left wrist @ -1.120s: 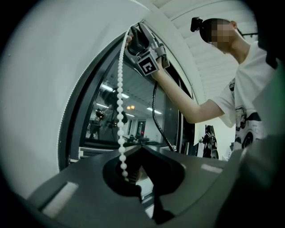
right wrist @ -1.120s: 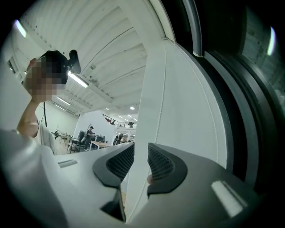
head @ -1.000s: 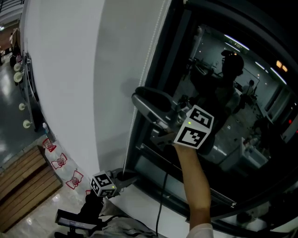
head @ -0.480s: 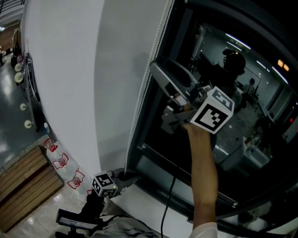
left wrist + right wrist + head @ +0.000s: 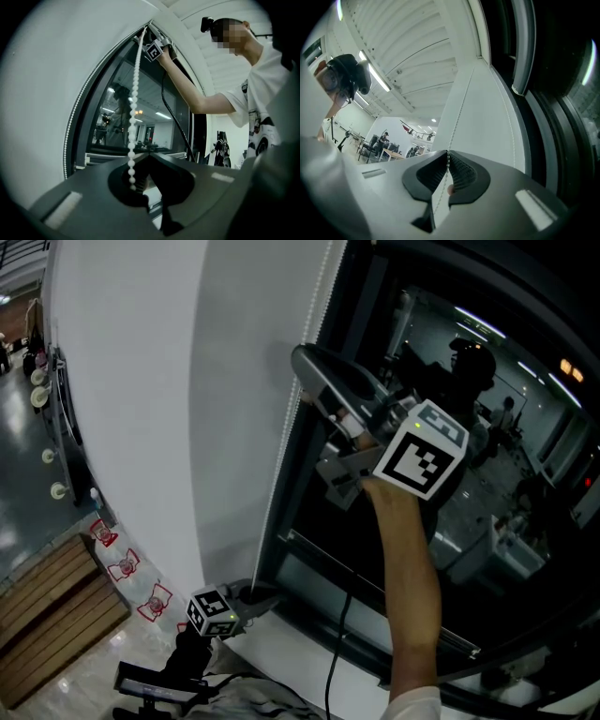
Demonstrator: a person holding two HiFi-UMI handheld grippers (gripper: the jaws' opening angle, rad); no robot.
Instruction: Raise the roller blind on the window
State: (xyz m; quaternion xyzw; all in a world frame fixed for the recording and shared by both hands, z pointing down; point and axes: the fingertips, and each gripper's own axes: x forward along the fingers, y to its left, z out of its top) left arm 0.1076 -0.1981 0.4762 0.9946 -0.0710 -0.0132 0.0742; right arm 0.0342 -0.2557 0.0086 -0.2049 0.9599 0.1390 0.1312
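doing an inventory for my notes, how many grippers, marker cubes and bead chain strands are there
grippers: 2, left gripper and right gripper, whose jaws have just been closing on a strand
marker cubes: 2
bead chain strands: 2, held strand, free strand
total: 6

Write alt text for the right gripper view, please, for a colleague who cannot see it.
The right gripper, whose jaws have just been closing, pinches a thin bead chain that runs up a white wall beside the dark window.
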